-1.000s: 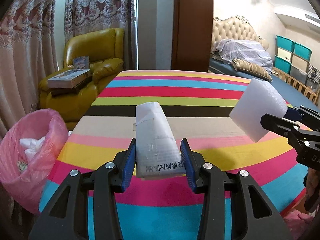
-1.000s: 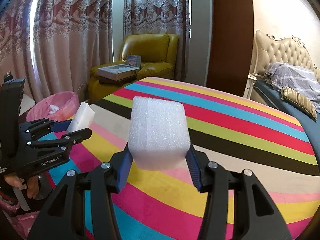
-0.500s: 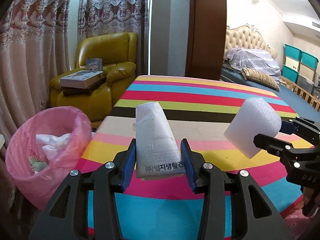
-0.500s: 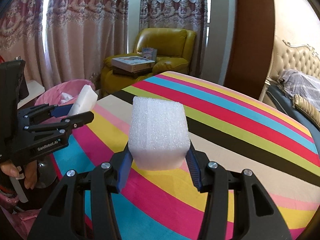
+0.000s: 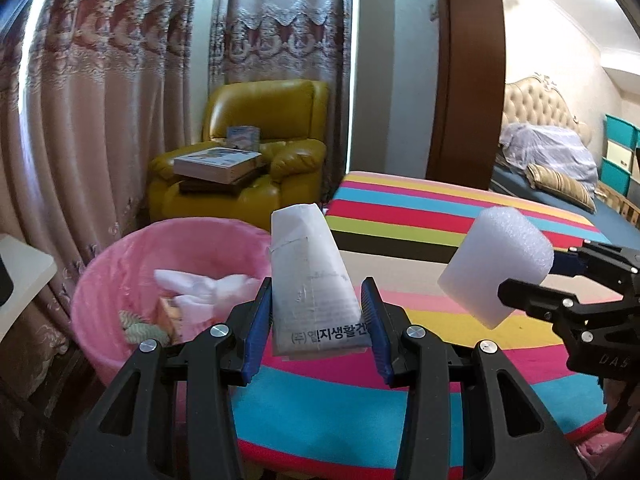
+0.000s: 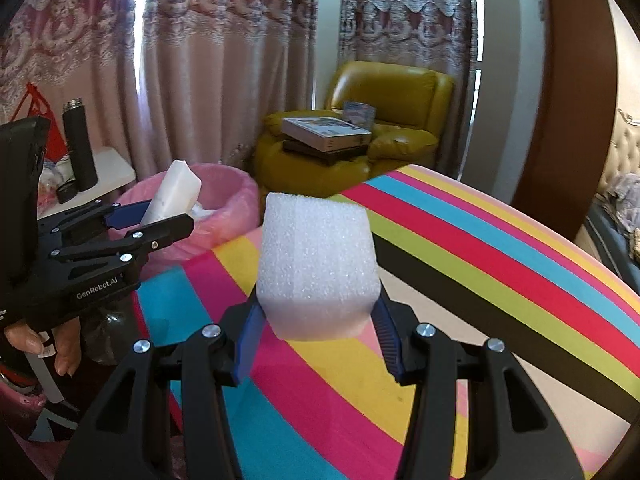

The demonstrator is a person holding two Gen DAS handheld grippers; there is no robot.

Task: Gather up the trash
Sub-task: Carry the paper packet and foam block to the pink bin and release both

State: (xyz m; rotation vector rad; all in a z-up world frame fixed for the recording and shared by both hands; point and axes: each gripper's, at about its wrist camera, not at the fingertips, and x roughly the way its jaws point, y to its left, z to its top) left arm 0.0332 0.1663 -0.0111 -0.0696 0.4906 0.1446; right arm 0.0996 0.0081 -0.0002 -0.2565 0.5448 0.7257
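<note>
While both pieces are held above the striped counter (image 5: 440,216), neither is binned yet — the left gripper (image 5: 318,316) clamps a printed white packet (image 5: 310,280) near the pink trash bin (image 5: 132,248), the right gripper (image 6: 316,328) squeezes a foam block (image 6: 316,264) — dropping both remains.

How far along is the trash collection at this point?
Done: the pink-lined trash bin already holds white scraps. In hand: left gripper clamps a folded white printed packet; right gripper clamps a white foam block. Left: dropping both in the bin.
</note>
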